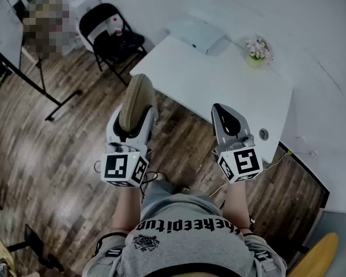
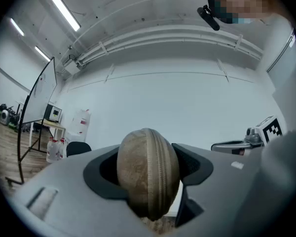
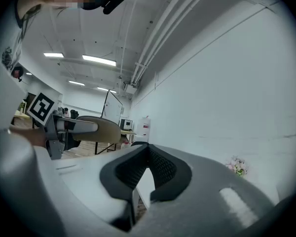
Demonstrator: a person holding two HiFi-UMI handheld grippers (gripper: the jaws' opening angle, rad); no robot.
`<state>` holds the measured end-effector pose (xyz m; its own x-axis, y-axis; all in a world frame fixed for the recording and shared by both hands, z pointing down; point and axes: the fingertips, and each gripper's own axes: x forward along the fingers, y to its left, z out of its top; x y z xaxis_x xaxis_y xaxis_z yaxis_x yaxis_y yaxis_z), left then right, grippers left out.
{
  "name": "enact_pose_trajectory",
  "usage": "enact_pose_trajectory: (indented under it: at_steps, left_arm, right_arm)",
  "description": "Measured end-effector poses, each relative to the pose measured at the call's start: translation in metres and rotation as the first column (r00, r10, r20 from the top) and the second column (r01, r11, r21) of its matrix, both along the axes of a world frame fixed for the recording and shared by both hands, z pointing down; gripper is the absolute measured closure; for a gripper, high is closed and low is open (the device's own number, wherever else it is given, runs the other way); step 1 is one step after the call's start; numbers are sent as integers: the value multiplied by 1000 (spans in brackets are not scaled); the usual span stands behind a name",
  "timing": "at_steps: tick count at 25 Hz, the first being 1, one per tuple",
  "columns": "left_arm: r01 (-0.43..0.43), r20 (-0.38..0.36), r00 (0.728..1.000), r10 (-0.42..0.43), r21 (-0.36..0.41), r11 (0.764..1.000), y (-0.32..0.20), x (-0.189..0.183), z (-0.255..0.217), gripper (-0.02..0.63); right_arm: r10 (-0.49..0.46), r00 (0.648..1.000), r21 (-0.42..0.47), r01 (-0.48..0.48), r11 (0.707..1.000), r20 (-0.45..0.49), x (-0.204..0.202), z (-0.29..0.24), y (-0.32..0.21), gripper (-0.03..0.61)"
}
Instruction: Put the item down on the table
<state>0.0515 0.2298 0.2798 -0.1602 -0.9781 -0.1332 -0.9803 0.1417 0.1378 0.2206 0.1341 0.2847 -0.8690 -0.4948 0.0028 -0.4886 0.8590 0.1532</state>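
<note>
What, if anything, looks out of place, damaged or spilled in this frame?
Nothing stands out. The left gripper grips a tan zipped case, closed and intact. On the white table, the box lies flat and the flower pot stands upright; nothing is spilled.

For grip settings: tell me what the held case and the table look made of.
Case: matte tan fabric, probably over a stiff shell; a zipper seam rings its rounded oval. Table: smooth, plain white top, likely laminate or painted board; core not visible.

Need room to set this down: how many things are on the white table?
2: white box at the far end, flower pot to its right. None seems hidden.
</note>
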Motion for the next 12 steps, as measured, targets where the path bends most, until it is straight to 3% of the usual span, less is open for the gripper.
enact_pose_trajectory:
  at_steps: [12]
  left_arm:
    - [-21,5,1000,21,9,1000,-5,-15,-2,324]
  right_arm:
    - [19,1000,3,-19,1000,-4,-16,1,-1,577]
